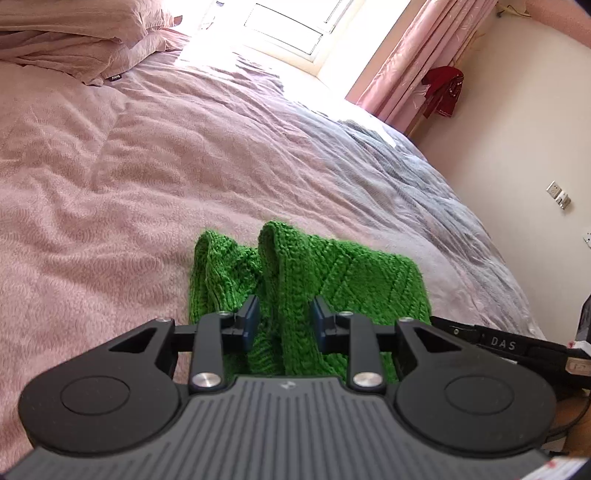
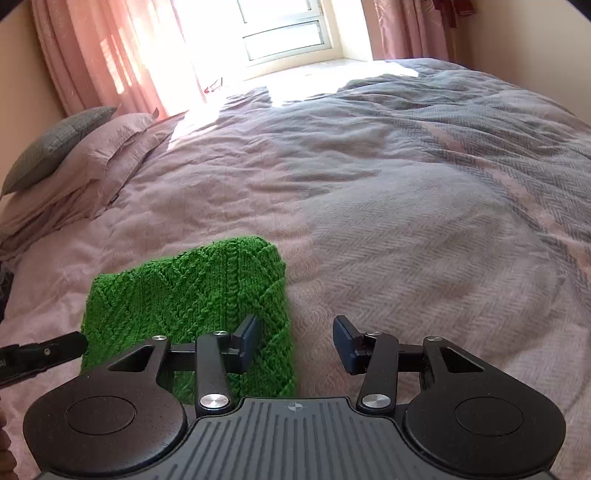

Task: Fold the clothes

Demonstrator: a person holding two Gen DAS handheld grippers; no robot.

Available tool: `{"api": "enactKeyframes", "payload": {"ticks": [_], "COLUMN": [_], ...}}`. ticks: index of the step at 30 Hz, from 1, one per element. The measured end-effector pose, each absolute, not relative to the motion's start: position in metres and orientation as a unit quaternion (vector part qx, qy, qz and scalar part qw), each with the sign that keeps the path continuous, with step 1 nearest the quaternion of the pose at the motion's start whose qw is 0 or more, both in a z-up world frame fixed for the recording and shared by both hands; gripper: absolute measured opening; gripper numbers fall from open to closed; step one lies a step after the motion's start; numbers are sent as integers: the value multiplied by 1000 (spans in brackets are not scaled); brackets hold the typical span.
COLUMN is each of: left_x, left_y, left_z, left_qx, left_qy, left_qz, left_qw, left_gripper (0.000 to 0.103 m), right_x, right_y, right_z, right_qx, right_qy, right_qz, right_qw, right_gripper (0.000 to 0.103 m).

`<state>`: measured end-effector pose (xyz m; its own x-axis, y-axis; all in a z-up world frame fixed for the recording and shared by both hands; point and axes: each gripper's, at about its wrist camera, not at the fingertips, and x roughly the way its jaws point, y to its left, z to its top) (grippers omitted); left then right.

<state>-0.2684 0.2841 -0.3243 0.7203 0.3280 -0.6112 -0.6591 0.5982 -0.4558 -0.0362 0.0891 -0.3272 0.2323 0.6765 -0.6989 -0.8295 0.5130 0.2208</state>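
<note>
Both wrist views look low and close across the bed [image 1: 147, 166] toward the window [image 2: 284, 33], sharing the green knit [image 1: 332, 273].

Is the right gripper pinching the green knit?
No: in the right wrist view the right gripper stands open, one pad over the knit's edge and the other over bare bedspread.

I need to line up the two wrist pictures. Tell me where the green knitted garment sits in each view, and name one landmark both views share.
Left wrist: green knitted garment lies lower centre, running between the open jaws of the left gripper.
Right wrist: it lies lower left, under the left finger of the open right gripper.
Shared landmark: the window beyond the bed.
</note>
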Motion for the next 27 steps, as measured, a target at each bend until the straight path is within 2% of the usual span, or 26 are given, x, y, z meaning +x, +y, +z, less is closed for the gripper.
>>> {"api": "enactKeyframes", "payload": {"ticks": [6, 8, 9, 10, 12, 16, 23, 27], "left_x": [-258, -258, -259, -262, -269, -274, -276, -291], "left_y": [307, 309, 308, 308, 307, 309, 331, 323], "left_z": [-346, -347, -343, -338, -324, -304, -342, -356], "left_qx": [-407, -419, -411, -404, -399, -362, -379, -402], "left_qy": [224, 216, 212, 208, 195, 209, 235, 202], "left_qz": [254, 248, 248, 248, 252, 284, 313, 309], "left_qw": [848, 847, 851, 856, 860, 863, 839, 838], "left_gripper": [30, 21, 12, 11, 11, 11, 13, 18], "right_x": [-33, -31, -31, -32, -36, -56, -89, -95], "right_y": [101, 101, 102, 104, 109, 131, 158, 147], "right_z": [-348, -348, -347, -345, -339, -329, -344, -356], "right_qx": [-131, -132, -135, -138, -143, -183, -265, -264], "right_qy": [374, 376, 376, 375, 375, 359, 303, 263], "right_qz": [516, 522, 523, 526, 536, 543, 540, 550], "right_qw": [759, 754, 753, 751, 743, 737, 739, 747], "right_gripper": [43, 43, 42, 40, 35, 34, 34, 34]}}
